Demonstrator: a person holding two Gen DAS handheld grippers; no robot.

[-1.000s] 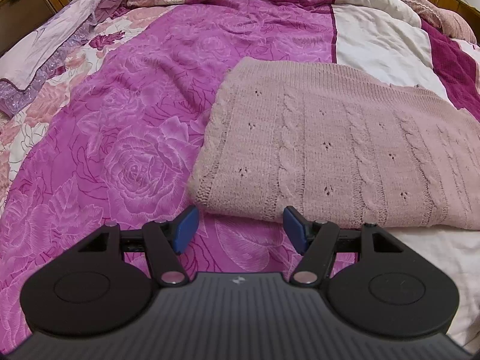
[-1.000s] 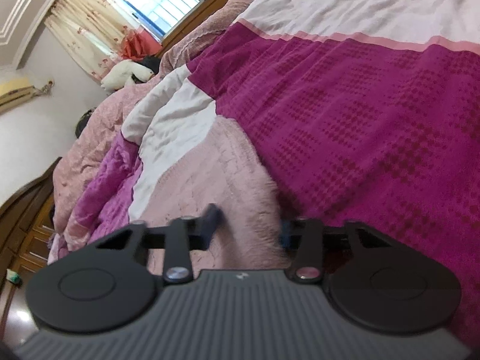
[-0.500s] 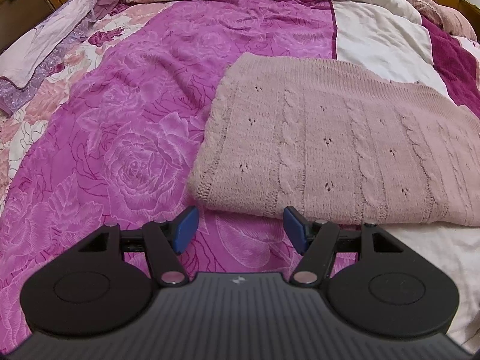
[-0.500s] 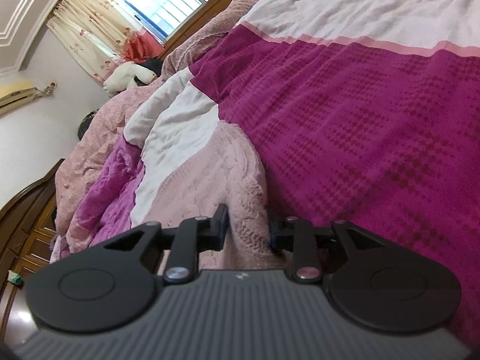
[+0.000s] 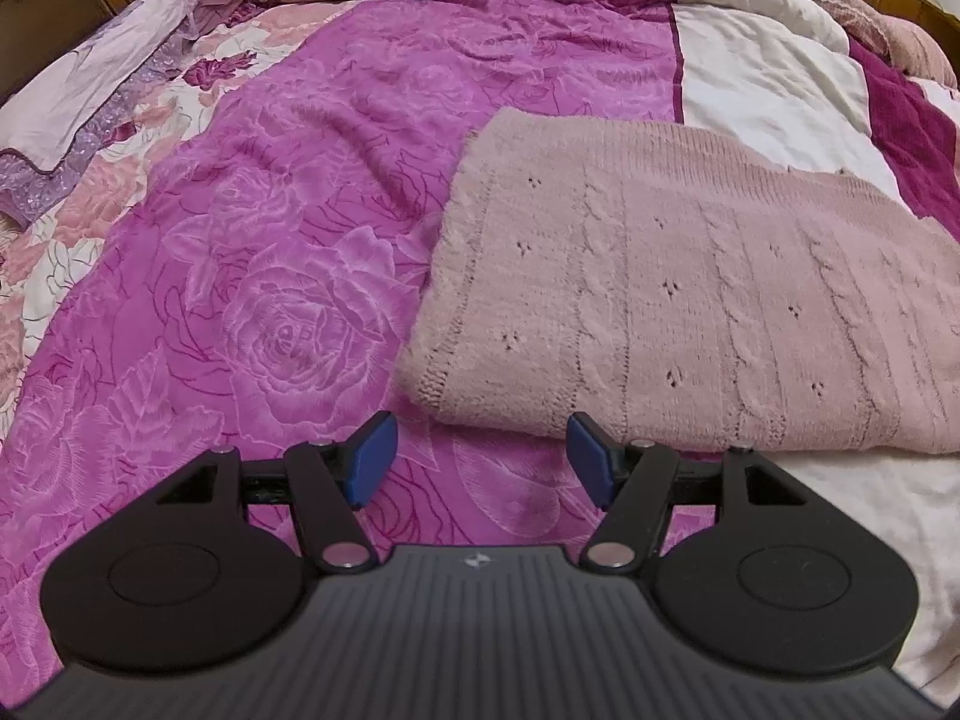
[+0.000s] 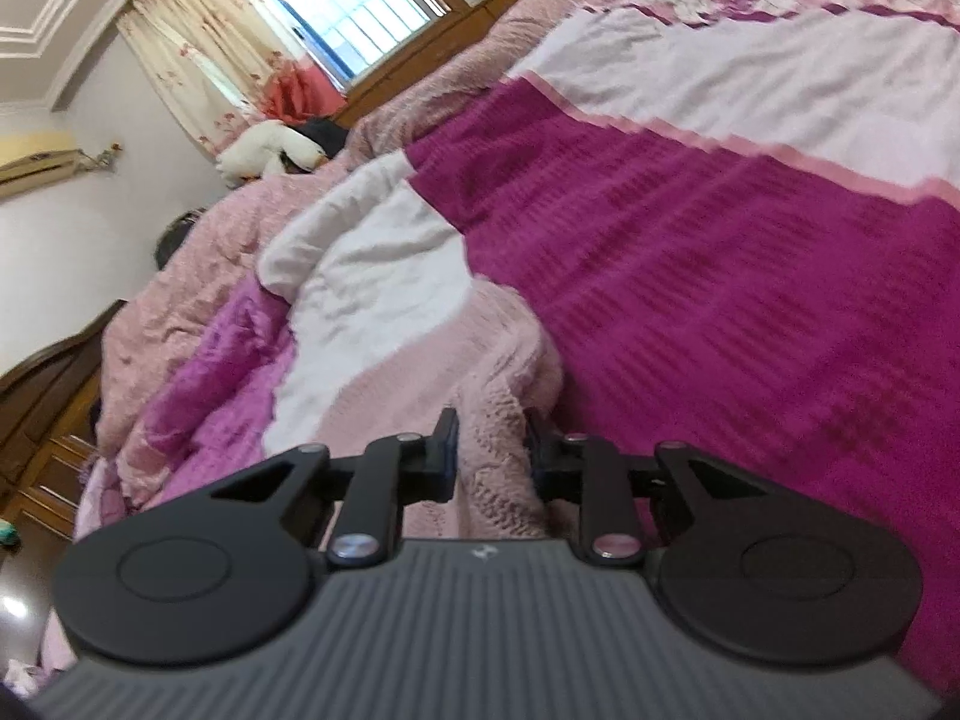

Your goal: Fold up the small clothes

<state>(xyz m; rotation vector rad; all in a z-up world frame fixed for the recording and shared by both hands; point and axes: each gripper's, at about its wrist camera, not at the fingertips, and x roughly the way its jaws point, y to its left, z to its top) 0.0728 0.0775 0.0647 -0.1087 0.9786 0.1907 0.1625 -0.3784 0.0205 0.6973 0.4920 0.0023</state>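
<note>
Left gripper (image 5: 480, 459) jaws spread — right gripper (image 6: 489, 450) jaws pinching pink sweater (image 6: 480, 384).

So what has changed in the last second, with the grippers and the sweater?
The right gripper moved forward onto the end of the pink knitted sweater and its jaws closed in from wide apart; they now pinch the knit edge. The left gripper stayed open, just short of the sweater's near edge, touching nothing. The sweater stayed folded on the bedspread.
</note>
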